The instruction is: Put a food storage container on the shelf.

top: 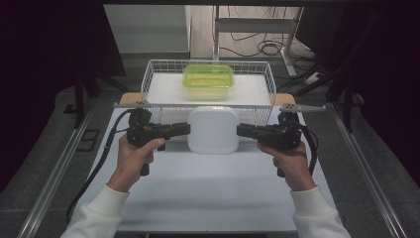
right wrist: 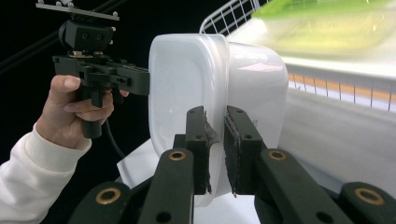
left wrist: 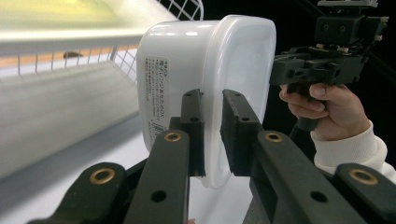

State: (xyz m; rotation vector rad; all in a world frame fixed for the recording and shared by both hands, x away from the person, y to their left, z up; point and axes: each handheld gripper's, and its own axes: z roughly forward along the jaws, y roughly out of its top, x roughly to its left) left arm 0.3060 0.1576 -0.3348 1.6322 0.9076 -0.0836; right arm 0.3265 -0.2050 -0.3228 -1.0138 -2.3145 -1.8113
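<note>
A person is holding a white lidded plastic container between two handheld grippers, one at each end. In the high view the container is sitting in the middle of the white tabletop, just in front of a white wire basket, its lid facing up. The left gripper is meeting the container's left edge and the right gripper is meeting its right edge, so the two are pointing at each other across it.

In the left gripper view, the left gripper is straddling the protruding rim of the container: one jaw is lying against the body side, beside a printed label, and the other against the lid side. The jaws are drawn in close on the rim, pinching it. The far hand is showing beyond the container with its own gripper.

In the right gripper view, the right gripper is gripping the same rim on the opposite end of the container, jaws narrowed onto it from both faces. The other hand, in a white sleeve, is holding its gripper against the far edge.

Inside the wire basket, a translucent green food box is resting on the basket's white floor, well behind the white container and apart from both grippers.
</note>
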